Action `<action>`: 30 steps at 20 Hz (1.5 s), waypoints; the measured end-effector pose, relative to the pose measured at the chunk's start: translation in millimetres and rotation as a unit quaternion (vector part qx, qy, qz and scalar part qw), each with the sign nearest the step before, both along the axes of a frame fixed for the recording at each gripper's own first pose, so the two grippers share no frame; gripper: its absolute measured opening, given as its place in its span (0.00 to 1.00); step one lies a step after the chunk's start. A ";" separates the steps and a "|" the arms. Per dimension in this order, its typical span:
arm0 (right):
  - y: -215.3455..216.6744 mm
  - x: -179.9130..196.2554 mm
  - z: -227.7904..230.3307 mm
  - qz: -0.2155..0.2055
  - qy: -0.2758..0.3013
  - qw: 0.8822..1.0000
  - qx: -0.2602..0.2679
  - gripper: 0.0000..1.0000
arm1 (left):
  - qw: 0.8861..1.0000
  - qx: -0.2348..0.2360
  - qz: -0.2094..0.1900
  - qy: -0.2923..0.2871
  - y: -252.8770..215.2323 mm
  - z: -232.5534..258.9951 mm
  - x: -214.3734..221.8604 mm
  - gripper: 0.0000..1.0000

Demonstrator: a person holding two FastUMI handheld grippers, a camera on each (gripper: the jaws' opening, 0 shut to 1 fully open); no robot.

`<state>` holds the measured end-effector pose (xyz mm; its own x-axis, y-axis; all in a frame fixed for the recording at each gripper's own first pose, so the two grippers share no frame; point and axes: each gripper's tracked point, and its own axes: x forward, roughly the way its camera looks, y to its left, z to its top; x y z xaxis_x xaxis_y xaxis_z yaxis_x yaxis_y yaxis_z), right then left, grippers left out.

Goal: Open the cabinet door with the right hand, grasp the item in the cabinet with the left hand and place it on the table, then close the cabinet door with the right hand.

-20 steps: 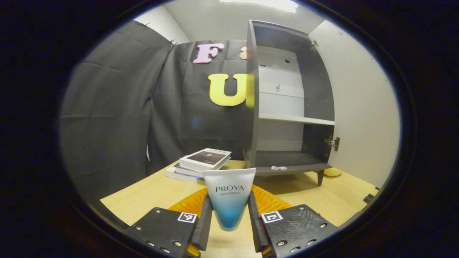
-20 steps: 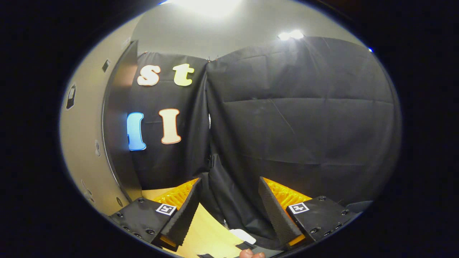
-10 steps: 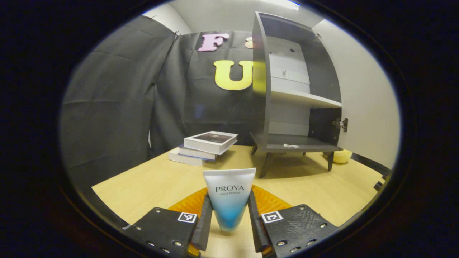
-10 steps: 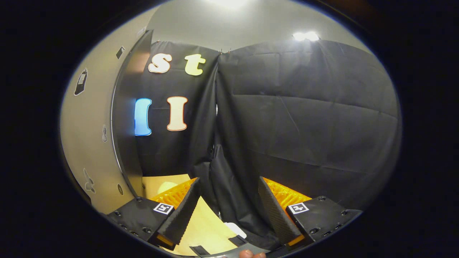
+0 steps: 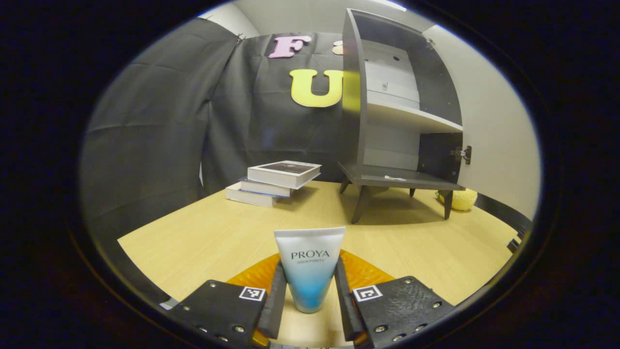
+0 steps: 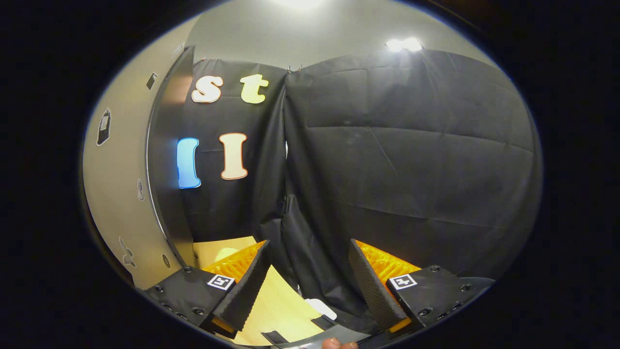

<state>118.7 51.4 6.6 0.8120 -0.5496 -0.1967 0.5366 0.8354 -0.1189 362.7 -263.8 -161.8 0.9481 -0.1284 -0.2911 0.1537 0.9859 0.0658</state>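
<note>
In the left gripper view, a white-to-blue cosmetic tube stands between my fingers, low over the wooden table. My left gripper is shut on the tube, both fingers pressing its sides. Behind it the dark cabinet stands open on short legs, with a small white scrap on its bottom shelf. In the right gripper view, my right gripper is open with nothing between its fingers. The open cabinet door rises edge-on at the left of that gripper.
A stack of books lies on the table left of the cabinet. A yellow ball-like object sits behind the cabinet's right leg. A fingertip shows at the bottom edge of the right gripper view, above grey and white items near the table edge.
My left gripper has sunk toward the table with the tube, so cabinet and books sit higher in its view. The right gripper shifted slightly and stays open.
</note>
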 end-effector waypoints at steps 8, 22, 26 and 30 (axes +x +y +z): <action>-7.3 -20.0 11.3 -0.020 -0.028 0.999 0.020 1.00 | 1.000 0.012 -0.016 0.002 -8.3 0.1 -13.8 0.65; -14.7 -26.5 -1.2 0.006 -0.039 0.999 -0.031 0.97 | 0.994 -0.014 -0.093 -0.050 -34.3 162.9 -58.9 0.84; 8.3 -22.6 4.0 0.049 -0.047 0.997 -0.026 1.00 | 0.993 0.004 -0.098 -0.063 -47.6 226.5 -80.8 0.84; 42.0 -12.2 30.9 0.127 -0.060 0.990 0.019 0.97 | 0.995 -0.015 -0.091 -0.028 -59.2 263.5 -100.7 0.84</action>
